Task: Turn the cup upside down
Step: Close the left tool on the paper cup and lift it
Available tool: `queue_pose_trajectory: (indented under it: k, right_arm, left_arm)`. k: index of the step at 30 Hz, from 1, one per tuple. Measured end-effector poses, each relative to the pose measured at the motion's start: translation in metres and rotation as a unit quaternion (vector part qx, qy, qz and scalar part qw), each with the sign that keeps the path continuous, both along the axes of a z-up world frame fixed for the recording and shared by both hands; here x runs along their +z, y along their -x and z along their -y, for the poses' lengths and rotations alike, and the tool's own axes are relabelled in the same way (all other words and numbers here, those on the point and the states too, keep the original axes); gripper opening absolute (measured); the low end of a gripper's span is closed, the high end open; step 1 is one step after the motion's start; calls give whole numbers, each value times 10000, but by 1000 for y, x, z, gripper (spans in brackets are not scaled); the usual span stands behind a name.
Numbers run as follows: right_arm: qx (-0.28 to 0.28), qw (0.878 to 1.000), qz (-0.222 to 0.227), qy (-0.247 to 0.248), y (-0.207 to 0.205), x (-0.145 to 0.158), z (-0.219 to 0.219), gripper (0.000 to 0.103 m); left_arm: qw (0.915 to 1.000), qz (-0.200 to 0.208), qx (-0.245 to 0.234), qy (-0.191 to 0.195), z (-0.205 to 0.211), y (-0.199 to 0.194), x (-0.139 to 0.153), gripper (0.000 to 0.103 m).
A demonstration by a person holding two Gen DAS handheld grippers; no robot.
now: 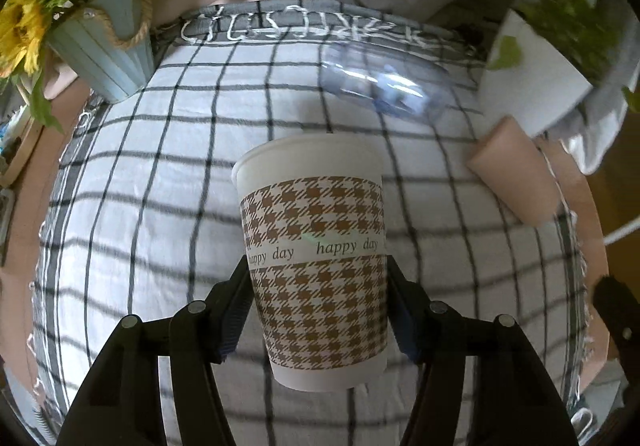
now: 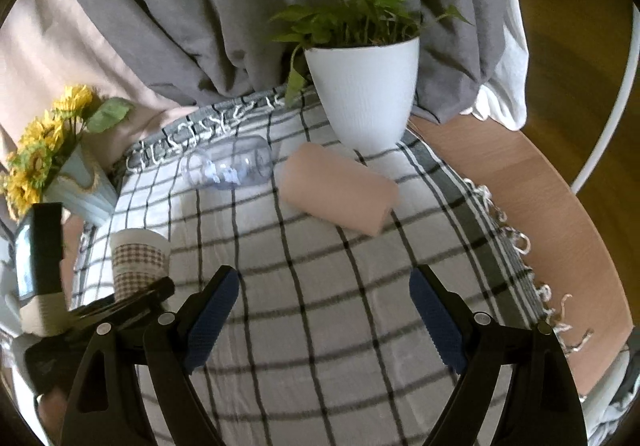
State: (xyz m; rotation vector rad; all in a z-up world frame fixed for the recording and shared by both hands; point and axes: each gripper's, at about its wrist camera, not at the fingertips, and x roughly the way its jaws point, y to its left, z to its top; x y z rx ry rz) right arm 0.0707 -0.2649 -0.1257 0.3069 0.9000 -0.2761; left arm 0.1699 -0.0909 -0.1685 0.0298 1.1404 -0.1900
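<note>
The left gripper [image 1: 320, 302] pinches the cup [image 1: 316, 258] at mid-wall, one pad on each side; the cup is upright, mouth up, and appears lifted just clear of the checked cloth [image 1: 140, 206] on the bench, though contact at the base cannot be confirmed. The right gripper [image 2: 324, 318] is spread and holds nothing; it hangs over bare cloth, well apart from the cup. Judged step: inversion has not yet begun. Procedure: keep the pinch light, as a paper wall will likely crush; raise the cup enough for the rim to clear the cloth; roll the wrist half a turn; lower until the rim sits flat; release only then. Keep the swing away from the glass [image 1: 384, 86] and the roll [image 1: 516, 174] lying beyond.
</note>
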Motion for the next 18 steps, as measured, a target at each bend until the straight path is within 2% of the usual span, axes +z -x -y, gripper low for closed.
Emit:
queue_pose_trajectory:
  k: [8,13,18]
  right_arm:
    - [157,9991,-395,11,31,-17,12,87]
    - [273,9980,-561,36,45,-27,15,87]
    - [408,9970,-642,145,53,-31,12,87]
  left_arm:
    - [9996,-216,60,142,10,48,-9,60]
    - [9987,-461,119,191,13,64,-24,60]
    - [9984,-525,119,151,15,74,-35,60]
